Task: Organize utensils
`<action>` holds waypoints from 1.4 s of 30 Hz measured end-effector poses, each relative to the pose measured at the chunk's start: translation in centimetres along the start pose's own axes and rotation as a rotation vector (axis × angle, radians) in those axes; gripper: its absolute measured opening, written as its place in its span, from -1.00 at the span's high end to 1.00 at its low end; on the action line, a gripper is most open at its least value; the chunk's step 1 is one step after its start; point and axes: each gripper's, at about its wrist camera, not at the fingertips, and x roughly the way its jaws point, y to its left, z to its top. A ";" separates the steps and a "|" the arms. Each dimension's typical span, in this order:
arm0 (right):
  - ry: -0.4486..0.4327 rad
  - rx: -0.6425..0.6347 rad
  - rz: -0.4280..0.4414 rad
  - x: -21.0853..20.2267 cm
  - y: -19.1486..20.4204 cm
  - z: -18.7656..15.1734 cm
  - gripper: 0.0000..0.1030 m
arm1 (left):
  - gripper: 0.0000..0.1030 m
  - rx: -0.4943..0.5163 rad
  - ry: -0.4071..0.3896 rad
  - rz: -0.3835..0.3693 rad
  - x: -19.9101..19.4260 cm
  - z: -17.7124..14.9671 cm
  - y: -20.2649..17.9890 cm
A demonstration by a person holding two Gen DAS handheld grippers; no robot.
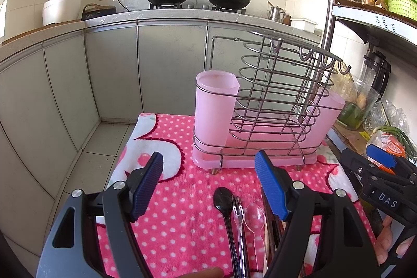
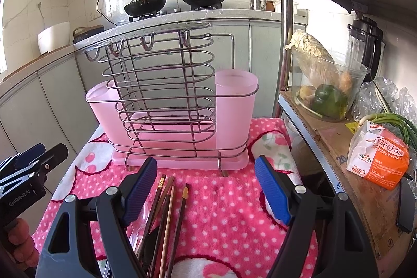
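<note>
While both jaws gape wide, the left gripper [image 1: 208, 189] hovers over a black spoon [image 1: 224, 202]. The right gripper [image 2: 206, 189] hovers beside chopsticks [image 2: 166, 212], before the pink utensil rack [image 2: 169, 106].

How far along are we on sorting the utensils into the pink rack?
Nothing looks done yet: the pink cup shows no utensils in it. Nothing is in hand; the left gripper and right gripper are both open and hold nothing. Left to do: the black spoon, fork, clear spoon and chopsticks all lie on the polka-dot cloth.
</note>
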 end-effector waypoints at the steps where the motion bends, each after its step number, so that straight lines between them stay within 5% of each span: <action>1: -0.002 0.000 -0.001 0.0 0.0 0.0 -0.48 | -0.42 0.000 0.000 0.000 0.0 0.0 0.0; 42: 0.071 0.047 0.002 2.3 -1.4 -0.7 -0.48 | -0.42 -0.005 0.103 0.016 2.9 -1.4 1.2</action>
